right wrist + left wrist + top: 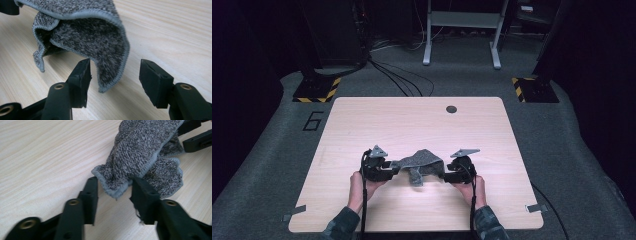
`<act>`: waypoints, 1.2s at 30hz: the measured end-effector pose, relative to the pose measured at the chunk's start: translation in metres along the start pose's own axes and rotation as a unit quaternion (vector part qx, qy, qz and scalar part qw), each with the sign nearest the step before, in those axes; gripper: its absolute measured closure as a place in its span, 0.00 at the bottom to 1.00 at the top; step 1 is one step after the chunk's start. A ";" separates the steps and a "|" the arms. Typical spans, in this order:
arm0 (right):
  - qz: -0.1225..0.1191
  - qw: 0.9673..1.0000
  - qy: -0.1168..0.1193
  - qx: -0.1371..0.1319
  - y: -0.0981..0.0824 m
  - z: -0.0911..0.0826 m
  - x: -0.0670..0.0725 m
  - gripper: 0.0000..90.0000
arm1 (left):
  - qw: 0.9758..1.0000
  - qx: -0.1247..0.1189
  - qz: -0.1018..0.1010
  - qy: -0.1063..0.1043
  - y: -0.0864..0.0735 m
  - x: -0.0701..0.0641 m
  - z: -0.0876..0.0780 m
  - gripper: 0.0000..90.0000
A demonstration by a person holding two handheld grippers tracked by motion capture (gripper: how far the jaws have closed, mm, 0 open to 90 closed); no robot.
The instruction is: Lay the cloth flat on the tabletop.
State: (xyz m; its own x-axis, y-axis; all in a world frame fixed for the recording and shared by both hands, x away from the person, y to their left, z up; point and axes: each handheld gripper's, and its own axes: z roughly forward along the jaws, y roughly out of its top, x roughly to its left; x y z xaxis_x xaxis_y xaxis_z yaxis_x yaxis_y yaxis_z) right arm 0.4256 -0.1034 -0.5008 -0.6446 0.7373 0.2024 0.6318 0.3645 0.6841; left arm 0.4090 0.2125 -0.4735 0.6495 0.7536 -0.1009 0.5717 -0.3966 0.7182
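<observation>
Cloth position: grey knitted cloth (419, 162) sits bunched at lower centre of the wooden table (362, 125), between both grippers.
Left gripper (113, 188): jaws spread, a hemmed corner hanging between them, not pinched.
Right gripper (115, 72): jaws wide apart, a drooping fold between them, unclamped.
Likely reason: each gripper flanks one end, apparently to stretch it flat.
Long axis: left-right across the frame.

The high view is looking forward and down over the table (362, 120). Each gripper view is peering close along its own jaws (inward, toward the other), both sharing the grey cloth (140, 155) hanging just ahead.
</observation>
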 end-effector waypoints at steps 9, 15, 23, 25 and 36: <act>-0.009 1.000 -0.021 0.015 0.002 0.008 0.007 0.60 | 1.000 0.006 0.009 0.009 -0.002 -0.004 0.000 0.46; -0.015 0.999 -0.027 0.015 0.000 0.010 0.006 0.67 | 0.998 -0.013 0.022 0.052 0.001 -0.009 -0.009 0.42; -0.023 0.999 -0.033 0.016 -0.001 0.012 0.007 0.81 | 0.998 0.016 0.048 0.043 0.004 -0.012 -0.006 0.61; -0.025 0.999 -0.034 0.023 -0.001 0.013 0.007 0.86 | 0.998 0.022 0.049 0.033 0.002 -0.009 -0.002 0.70; -0.033 0.998 -0.056 0.006 0.002 -0.007 0.001 0.97 | 0.998 0.012 0.046 0.041 -0.001 -0.002 0.000 1.00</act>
State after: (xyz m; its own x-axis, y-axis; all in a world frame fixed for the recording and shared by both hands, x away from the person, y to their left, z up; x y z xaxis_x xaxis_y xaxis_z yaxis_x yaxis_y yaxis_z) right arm 0.4235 -0.1057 -0.4942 -0.6332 0.7701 0.0769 0.5950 0.4208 0.6848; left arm 0.4073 0.2118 -0.4745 0.6575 0.7531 0.0230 0.5237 -0.4787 0.7047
